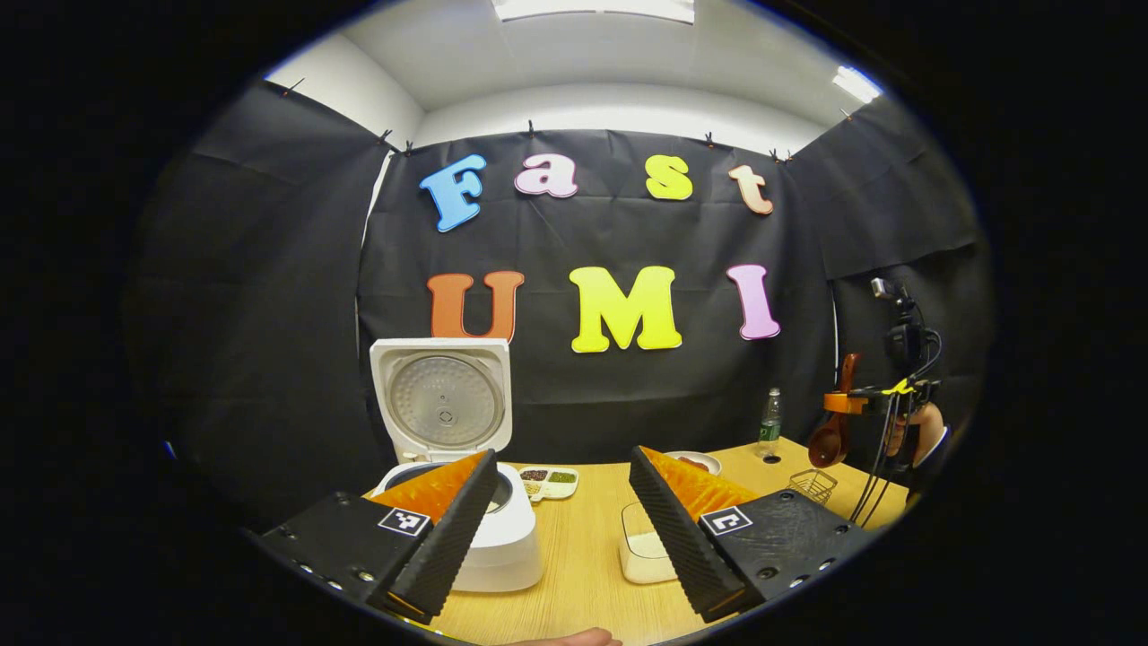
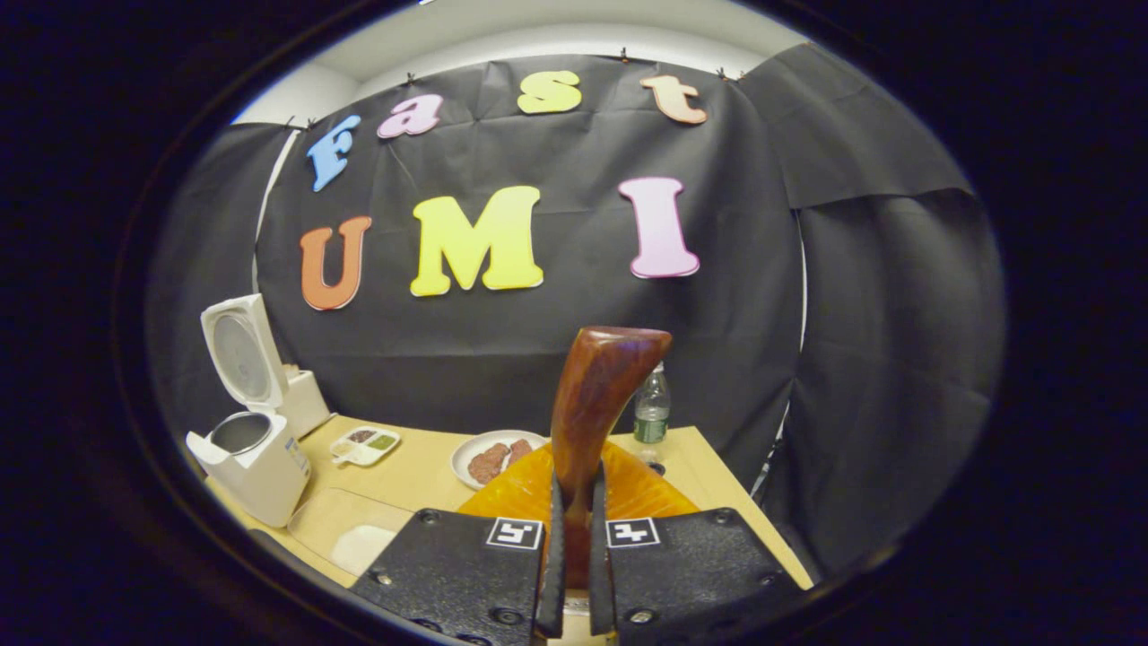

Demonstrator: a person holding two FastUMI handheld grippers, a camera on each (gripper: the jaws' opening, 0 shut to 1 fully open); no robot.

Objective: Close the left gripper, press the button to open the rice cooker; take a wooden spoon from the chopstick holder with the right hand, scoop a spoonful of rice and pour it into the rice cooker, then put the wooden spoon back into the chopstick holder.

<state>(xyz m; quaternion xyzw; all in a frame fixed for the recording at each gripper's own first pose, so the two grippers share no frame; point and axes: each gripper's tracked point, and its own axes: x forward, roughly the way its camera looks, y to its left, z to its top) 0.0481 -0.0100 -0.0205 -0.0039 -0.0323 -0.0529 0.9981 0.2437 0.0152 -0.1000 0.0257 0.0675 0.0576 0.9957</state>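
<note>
Right gripper (image 2: 574,574) jaws clamped on the wooden spoon (image 2: 596,404), handle end sticking up between the fingers at 12 o'clock in the right gripper view. In the left gripper view that spoon hangs bowl-down at 3 o'clock, above the wire chopstick holder (image 1: 813,484). Left gripper (image 1: 560,520) jaws spread wide, holding nothing.

Rice cooker (image 1: 457,484) lid already up, pot exposed, at 9 o'clock in both views. Clear rice container (image 1: 641,547) sits between the left gripper's fingers, near 6 o'clock.

Risks, as judged: grip is high on a curved, smooth handle, so the spoon could swivel in the jaws when it digs into rice, spilling grains on the way across. The open left gripper hovers near the container and cooker, so the spoon's path may clash w/ it. Raised lid could be knocked on the pour.

Surface: light wood table (image 1: 583,574), w/ a small divided dish (image 1: 549,482), a plate of food (image 2: 491,458), a bottle (image 2: 652,408) at the back. Room: black cloth walls, white ceiling w/ light panels
</note>
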